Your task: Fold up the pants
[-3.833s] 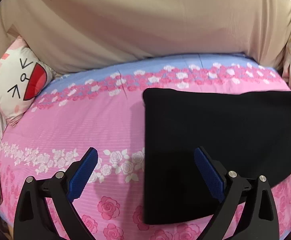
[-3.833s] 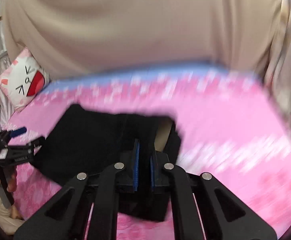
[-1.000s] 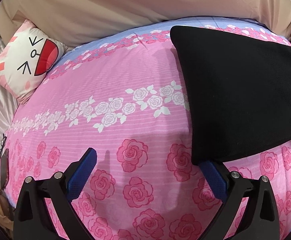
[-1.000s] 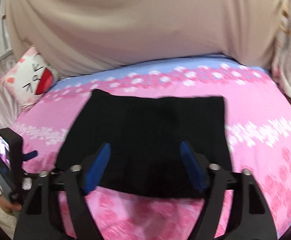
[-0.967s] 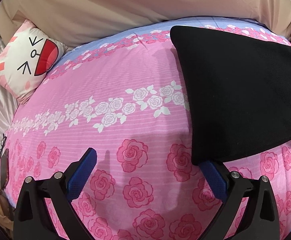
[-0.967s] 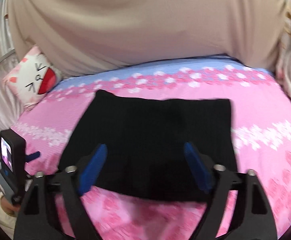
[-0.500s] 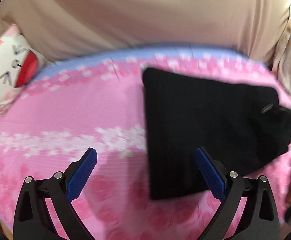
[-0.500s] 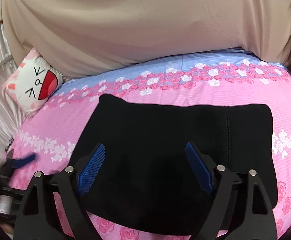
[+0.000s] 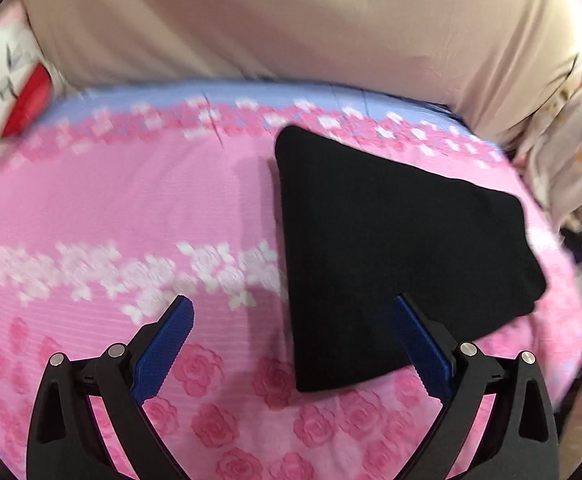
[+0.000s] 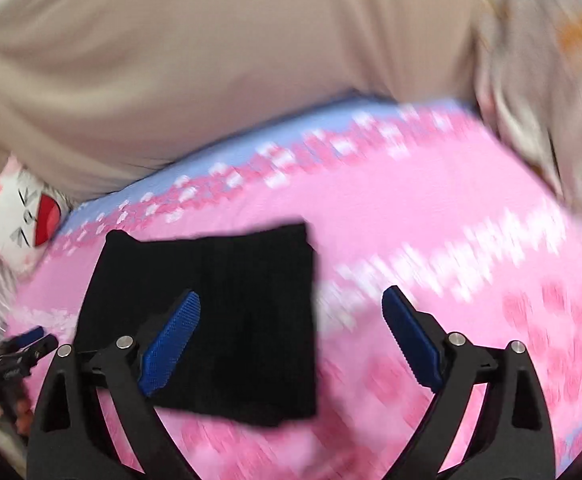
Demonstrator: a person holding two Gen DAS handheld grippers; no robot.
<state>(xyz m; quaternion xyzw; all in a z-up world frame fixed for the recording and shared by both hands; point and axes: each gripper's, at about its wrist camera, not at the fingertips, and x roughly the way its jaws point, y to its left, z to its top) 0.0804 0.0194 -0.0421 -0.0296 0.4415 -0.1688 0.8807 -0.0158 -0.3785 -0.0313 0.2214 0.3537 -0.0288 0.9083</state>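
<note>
Plainly, the left wrist view shows the black pants (image 9: 391, 248) already folded down to a compact flat packet lying on the pink rose-print bed cover (image 9: 131, 208), toward its far right part, with the packet's far corner close to the blue band along the cover's far edge. The left gripper (image 9: 291, 344) hangs above the cover near the packet's near left corner with its jaws spread wide and nothing between the blue pads; it touches no cloth. A cat-face cushion (image 9: 7, 92) sits off the far left corner, blurred.

From the right wrist view, the same pants (image 10: 227, 320) appear as a tidy dark rectangle with straight edges, nearer the left side of the bed cover (image 10: 431, 208) than the right. The right gripper (image 10: 291, 328) is over the packet's right edge; its jaws are opening, wide apart, and hold nothing. The picture is smeared, so fine creases cannot be read. The left gripper (image 10: 27, 344) shows dimly at the left edge.

By my reading the folding is essentially done: no leg or waistband trails loose, and neither tool grips the cloth. What may remain is at most a last smoothing or squaring-up.
</note>
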